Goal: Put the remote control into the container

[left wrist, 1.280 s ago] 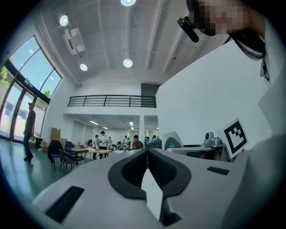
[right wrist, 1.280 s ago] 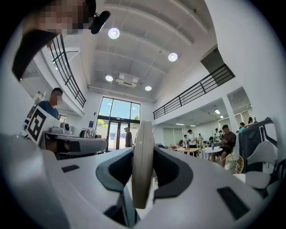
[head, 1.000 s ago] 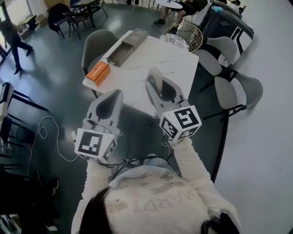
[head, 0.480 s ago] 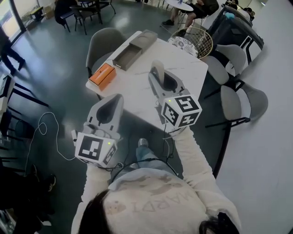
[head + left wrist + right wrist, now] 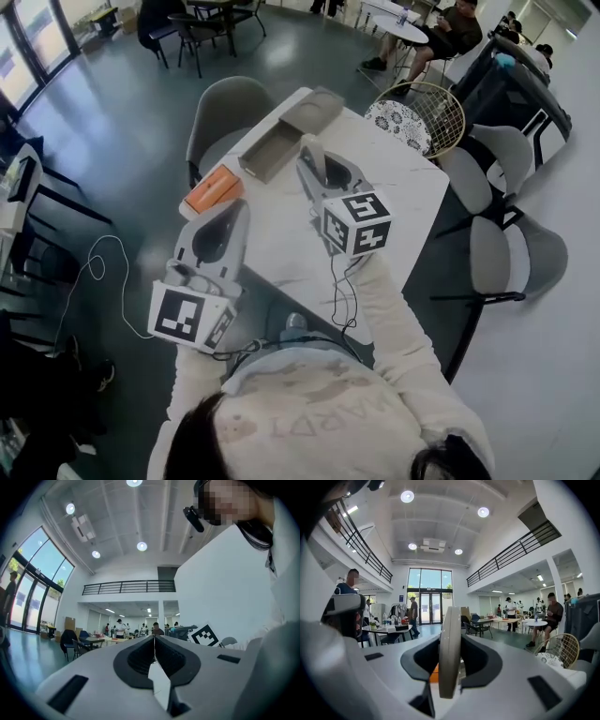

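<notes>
The remote control point(image 5: 450, 653), a slim pale bar seen edge-on, stands between the jaws of my right gripper point(image 5: 450, 641), which is shut on it. In the head view the right gripper point(image 5: 317, 171) hangs over the white marble table point(image 5: 398, 192) with the remote control point(image 5: 309, 150) poking out toward the grey open container point(image 5: 265, 161), just short of its near end. My left gripper point(image 5: 232, 214) hovers at the table's near left edge. In the left gripper view its jaws point(image 5: 154, 641) meet with nothing between them.
An orange box point(image 5: 214, 190) lies on the table's left corner, between the left gripper and the container. A grey chair point(image 5: 230, 108) stands behind the table, a wicker chair point(image 5: 422, 117) at the far right, more chairs point(image 5: 511, 253) to the right. A cable point(image 5: 98, 272) lies on the floor.
Both grippers have moved forward over the table. The right gripper with the remote has come closer to the container's near end. The jaws have not changed.
</notes>
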A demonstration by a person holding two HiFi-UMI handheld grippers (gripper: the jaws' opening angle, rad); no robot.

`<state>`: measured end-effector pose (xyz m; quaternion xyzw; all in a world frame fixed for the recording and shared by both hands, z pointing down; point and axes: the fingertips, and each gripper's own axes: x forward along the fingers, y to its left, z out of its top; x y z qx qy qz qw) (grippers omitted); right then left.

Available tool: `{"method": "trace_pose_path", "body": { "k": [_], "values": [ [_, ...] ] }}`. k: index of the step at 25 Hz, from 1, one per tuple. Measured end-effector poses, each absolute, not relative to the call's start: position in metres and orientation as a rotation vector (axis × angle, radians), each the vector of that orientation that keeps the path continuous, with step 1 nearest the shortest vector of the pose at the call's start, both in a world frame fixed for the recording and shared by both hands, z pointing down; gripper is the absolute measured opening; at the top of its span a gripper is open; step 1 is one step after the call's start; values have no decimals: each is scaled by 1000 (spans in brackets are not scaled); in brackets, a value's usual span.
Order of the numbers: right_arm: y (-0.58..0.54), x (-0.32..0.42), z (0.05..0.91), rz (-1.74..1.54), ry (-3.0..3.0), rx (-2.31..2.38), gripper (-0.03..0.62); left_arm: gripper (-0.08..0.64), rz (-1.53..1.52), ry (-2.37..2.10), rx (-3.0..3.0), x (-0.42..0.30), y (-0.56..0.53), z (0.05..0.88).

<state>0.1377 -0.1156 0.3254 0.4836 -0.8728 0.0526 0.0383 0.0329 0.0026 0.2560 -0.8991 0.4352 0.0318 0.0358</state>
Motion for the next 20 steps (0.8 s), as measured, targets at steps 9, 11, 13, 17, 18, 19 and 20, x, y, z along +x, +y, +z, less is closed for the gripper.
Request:
{"method": "trace_pose_path", "body": {
  "k": [9,11,13,17,18,19,20],
  "values": [
    [-180,137,357,210,-2653,1407,120,15,77,1402,-2757,35,-50,263],
    [-193,134,367,232,-2636,1396,118,15,63,1415,-2753,31,-60,265],
    [-206,132,378,262,-2619,1393,118,15,47,1420,-2754,26,-71,267],
    [-234,122,393,308,-2582,1404,120,15,15,1406,-2761,13,-97,270],
    [-240,119,396,314,-2572,1408,118,15,12,1397,-2768,9,-104,269],
    [-247,115,399,320,-2560,1414,120,15,10,1386,-2775,5,-111,269],
    [-254,113,402,326,-2547,1420,120,15,9,1375,-2783,1,-118,269]
  ]
}}
